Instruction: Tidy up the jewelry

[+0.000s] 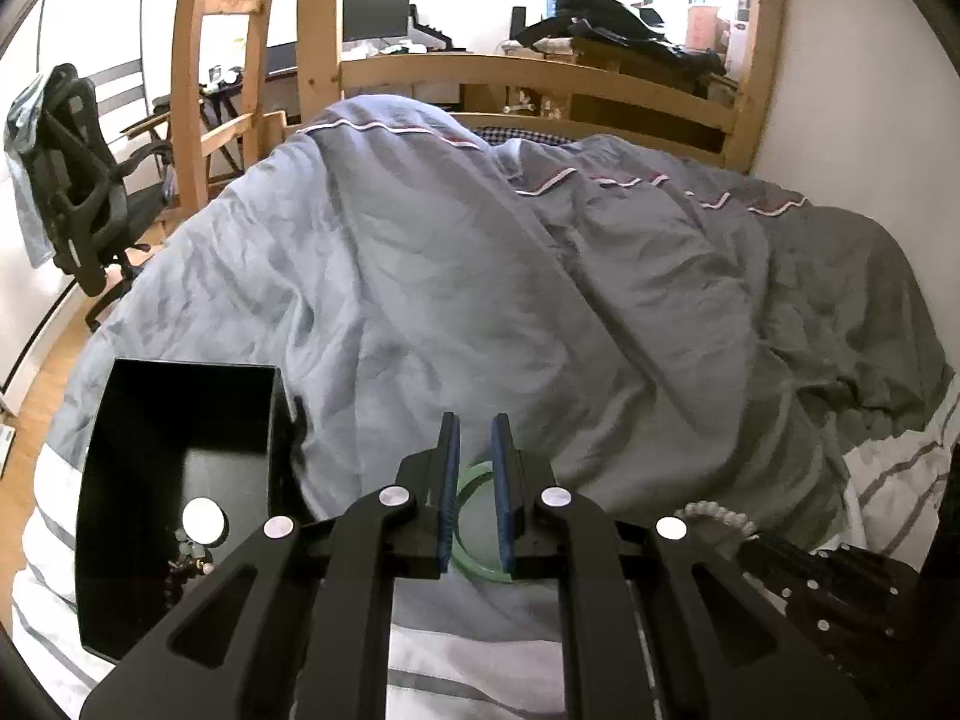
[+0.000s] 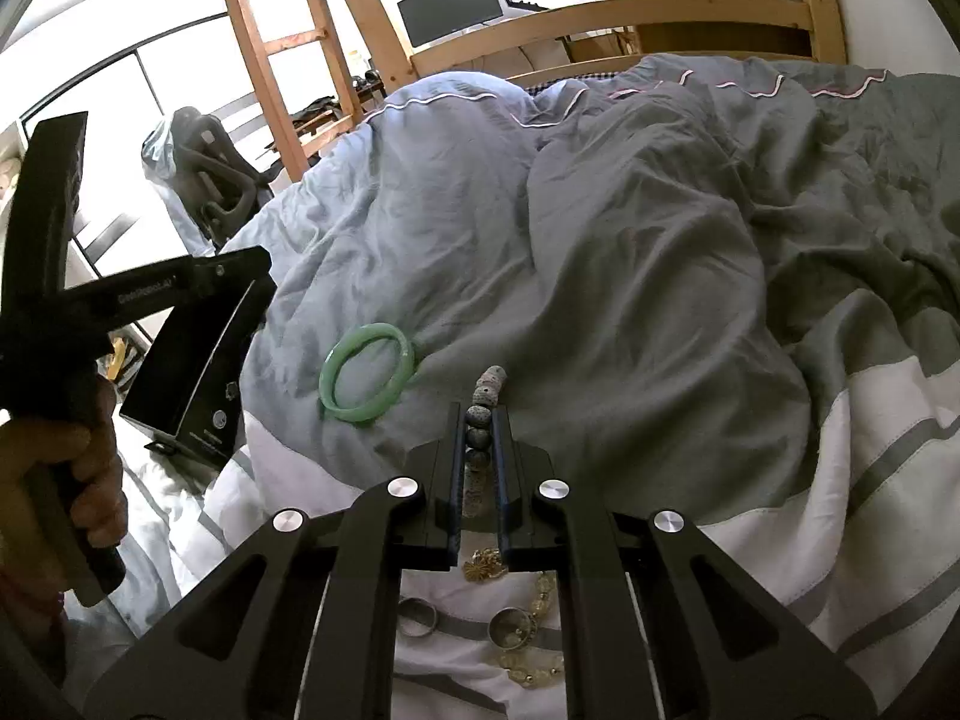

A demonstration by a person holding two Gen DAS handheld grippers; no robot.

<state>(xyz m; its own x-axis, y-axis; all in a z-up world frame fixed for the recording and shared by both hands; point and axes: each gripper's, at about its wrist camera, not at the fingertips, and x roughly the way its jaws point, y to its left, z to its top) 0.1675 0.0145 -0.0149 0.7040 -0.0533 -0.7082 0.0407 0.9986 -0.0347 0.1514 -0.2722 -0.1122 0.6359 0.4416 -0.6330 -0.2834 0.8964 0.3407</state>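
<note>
**Beads in the right tool, bangle waiting on the bed**

The right tool (image 2: 478, 426) is clamped narrow on a bead bracelet (image 2: 480, 414); grey beads stick out past its tips, so the strand seems pinched along its length to keep it from swinging. The left tool (image 1: 477, 480) stands nearly closed with nothing between its pads. Seen from the left wrist, the green bangle (image 2: 367, 373) shows in the gap, but the right view shows it lying flat on the duvet (image 2: 540, 240), apart from any tool.

The black box (image 1: 180, 450) sits on the bed at the left, open side up, with a few beaded pieces already in its bottom: it looks like the collecting place. Rings (image 2: 414, 615), a gold brooch (image 2: 483, 564) and a clear-bead strand (image 2: 540, 600) lie loose on the white sheet under the right tool. A hand (image 2: 72, 468) grips the left tool's handle.

My guess is that the bracelet goes to the box next, and the bangle would need wider jaws.
</note>
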